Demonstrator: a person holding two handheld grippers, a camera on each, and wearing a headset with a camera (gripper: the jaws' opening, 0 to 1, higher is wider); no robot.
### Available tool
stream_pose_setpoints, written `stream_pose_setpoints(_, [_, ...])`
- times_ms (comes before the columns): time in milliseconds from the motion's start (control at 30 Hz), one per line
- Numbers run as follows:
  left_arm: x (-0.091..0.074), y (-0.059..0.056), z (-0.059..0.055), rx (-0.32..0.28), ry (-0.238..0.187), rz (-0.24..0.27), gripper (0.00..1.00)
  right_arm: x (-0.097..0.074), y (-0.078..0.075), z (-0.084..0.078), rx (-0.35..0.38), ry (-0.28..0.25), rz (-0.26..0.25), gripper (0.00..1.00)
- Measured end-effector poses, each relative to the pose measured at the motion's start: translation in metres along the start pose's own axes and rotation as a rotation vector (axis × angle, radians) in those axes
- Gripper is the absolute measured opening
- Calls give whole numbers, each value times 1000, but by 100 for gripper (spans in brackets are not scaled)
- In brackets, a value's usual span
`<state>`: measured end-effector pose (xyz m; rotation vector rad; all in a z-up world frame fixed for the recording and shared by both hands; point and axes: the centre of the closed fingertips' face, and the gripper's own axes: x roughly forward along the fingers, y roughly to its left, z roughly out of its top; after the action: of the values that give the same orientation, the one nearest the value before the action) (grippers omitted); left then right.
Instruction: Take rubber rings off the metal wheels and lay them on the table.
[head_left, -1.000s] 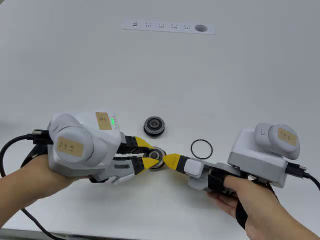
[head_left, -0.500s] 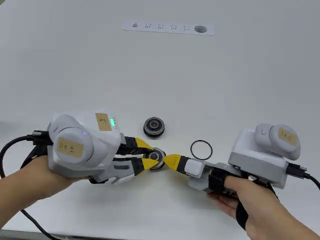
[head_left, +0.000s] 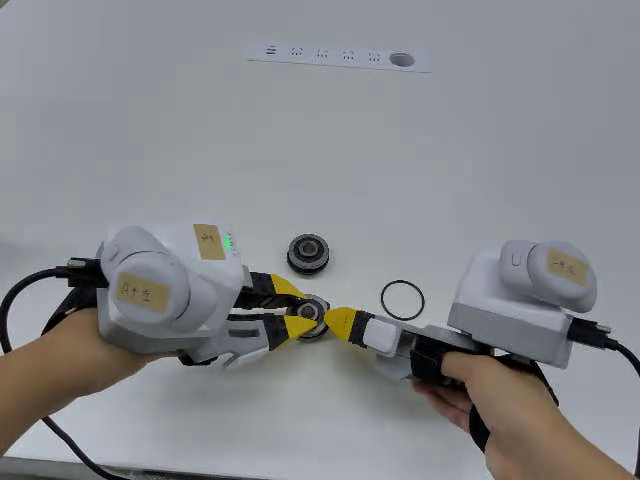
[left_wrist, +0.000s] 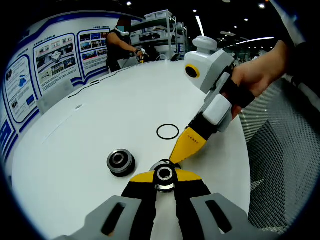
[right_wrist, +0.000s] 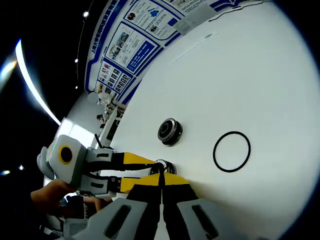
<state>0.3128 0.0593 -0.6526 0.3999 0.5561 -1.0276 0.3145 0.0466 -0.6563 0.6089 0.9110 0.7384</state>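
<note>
Head view: L gripper clamps a metal wheel btwn its yellow jaws, low over the white table. R gripper, jaws pressed together, touches its tip to that wheel's rim; can't tell if rubber is pinched. A second wheel lies flat just beyond. One loose rubber ring lies on the table near R gripper.

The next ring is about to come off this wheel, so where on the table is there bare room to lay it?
Bare table runs wide from the power strip down to the loose wheel and the rubber ring. It is crowded near the front, where left gripper and right gripper meet at the held wheel.
</note>
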Motion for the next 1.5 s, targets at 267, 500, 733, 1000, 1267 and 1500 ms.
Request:
stream_pose_setpoints(267, [0, 0, 0, -1, 0, -1, 13, 1, 1, 0, -65, 6, -13, 0])
stream_pose_setpoints(500, [0, 0, 0, 0, 3, -1, 13, 0, 4, -1, -112, 8, -13, 0])
stream_pose_setpoints(733, [0, 0, 0, -1, 1, -3, 13, 1, 6, 0, -146, 9, -14, 0])
stream_pose_setpoints(1000, [0, 0, 0, 0, 0, -4, 13, 0, 8, 0, -208, 17, -23, 0])
stream_pose_setpoints(1267, [0, -1, 0, 5, 0, -6, 13, -1, 9, -1, -222, 19, -19, 0])
stream_pose_setpoints(1500, [0, -1, 0, 4, 0, -6, 13, 0, 12, -1, -257, 19, -18, 0])
